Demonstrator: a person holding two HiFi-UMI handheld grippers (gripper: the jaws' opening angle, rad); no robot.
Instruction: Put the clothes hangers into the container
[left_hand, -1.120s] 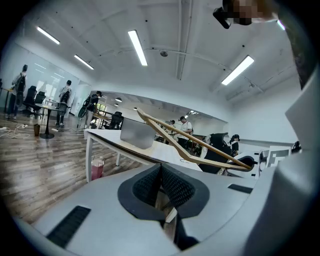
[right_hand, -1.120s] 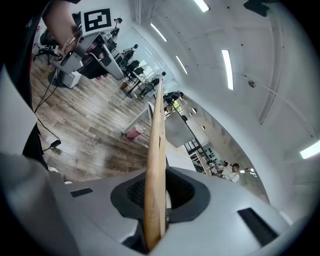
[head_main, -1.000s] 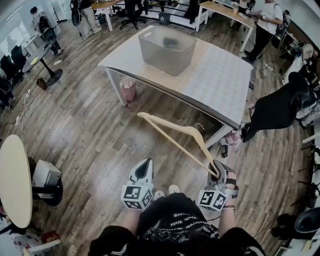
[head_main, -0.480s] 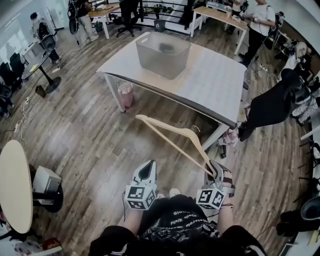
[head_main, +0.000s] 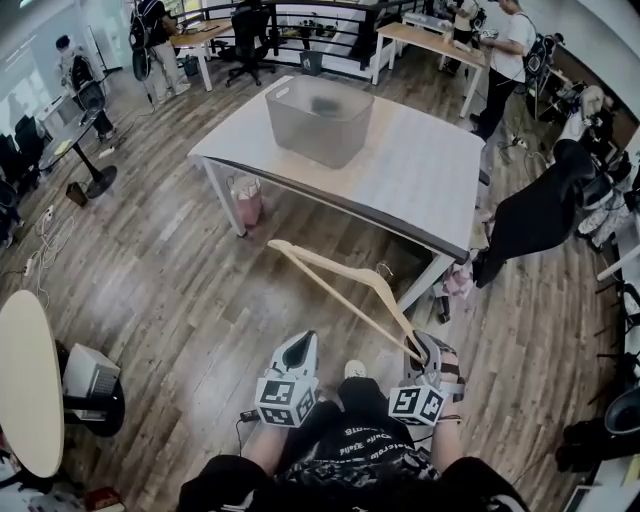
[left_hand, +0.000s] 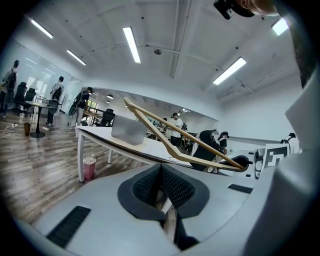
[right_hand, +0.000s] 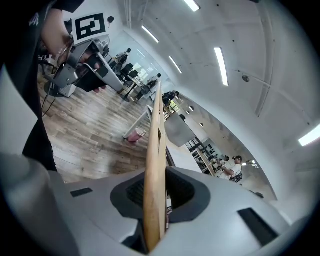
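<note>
A wooden clothes hanger (head_main: 378, 280) is up in the air over the wood floor, clear of the table and pointing toward it. Its near end is clamped in the right gripper (head_main: 420, 345). The right gripper view shows the hanger (right_hand: 155, 175) edge-on with the pads pressed against both of its sides, so the gripped end is hidden. The metal hook is too thin to make out clearly from the head view.

The left gripper (head_main: 302, 342) is level beside it and empty, its jaws together with nothing between them (left_hand: 160, 170). In its view the hanger (left_hand: 210, 162) crosses above.

The translucent grey container (head_main: 315, 130) sits on the far side of the white table (head_main: 420, 170), well apart from the hanger. A dark smudge shows through its wall, and it is unclear what that is.
</note>
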